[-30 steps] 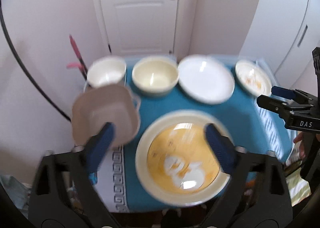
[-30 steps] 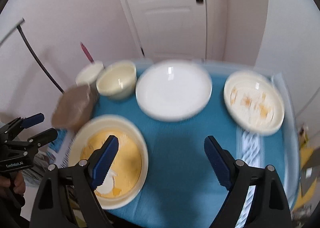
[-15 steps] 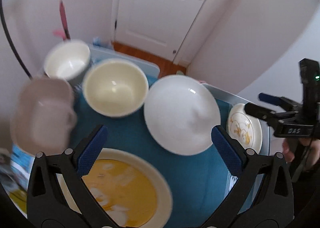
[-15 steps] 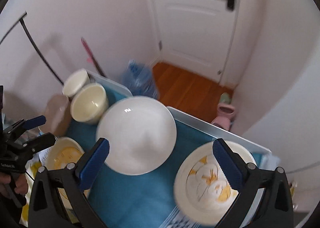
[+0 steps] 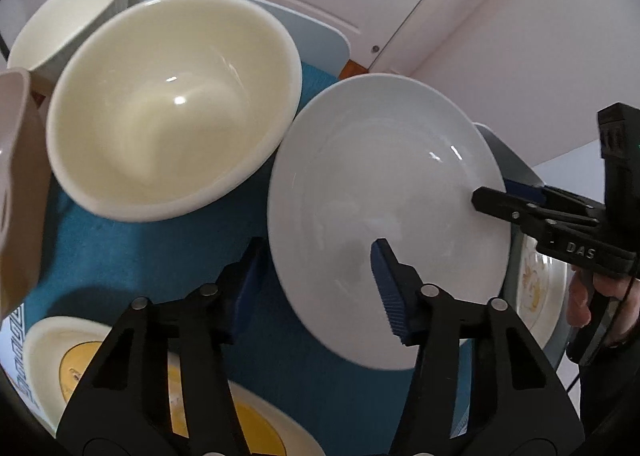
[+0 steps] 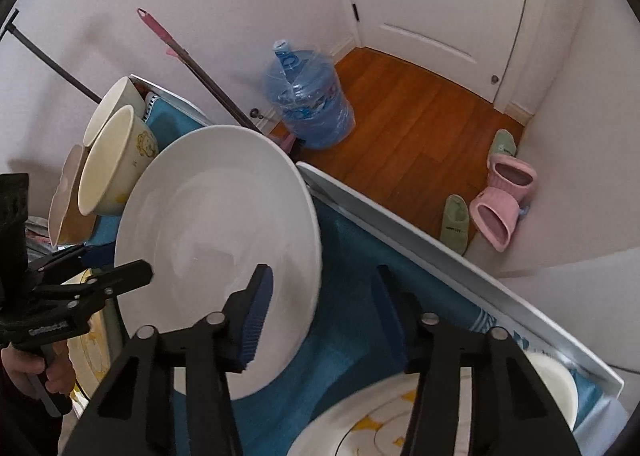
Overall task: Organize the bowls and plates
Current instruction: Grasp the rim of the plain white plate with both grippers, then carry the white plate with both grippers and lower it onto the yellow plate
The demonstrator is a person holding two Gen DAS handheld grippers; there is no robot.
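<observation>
A large plain white plate (image 5: 384, 192) (image 6: 216, 240) lies on the blue tablecloth (image 5: 140, 256). My left gripper (image 5: 316, 288) straddles its left rim, one blue pad over the plate and the other outside. The jaws are closing and a gap still shows at the rim. In the right wrist view the left gripper (image 6: 116, 262) reaches in from the left. My right gripper (image 6: 324, 308) straddles the opposite rim, also closing without touching, and shows at the plate's right edge (image 5: 492, 196). A cream bowl (image 5: 172, 116) sits beside the plate.
A white bowl (image 5: 68, 12) and a tan square dish (image 5: 16, 184) stand at the left. A yellow-patterned plate (image 5: 100, 368) lies near me and a smaller patterned plate (image 6: 400, 416) at the right. On the floor beyond the table edge are a water bottle (image 6: 308, 108) and slippers (image 6: 500, 200).
Both grippers have come down and forward from above the yellow plate to the white plate. Their jaws have narrowed from wide open to about half around its two rims.
</observation>
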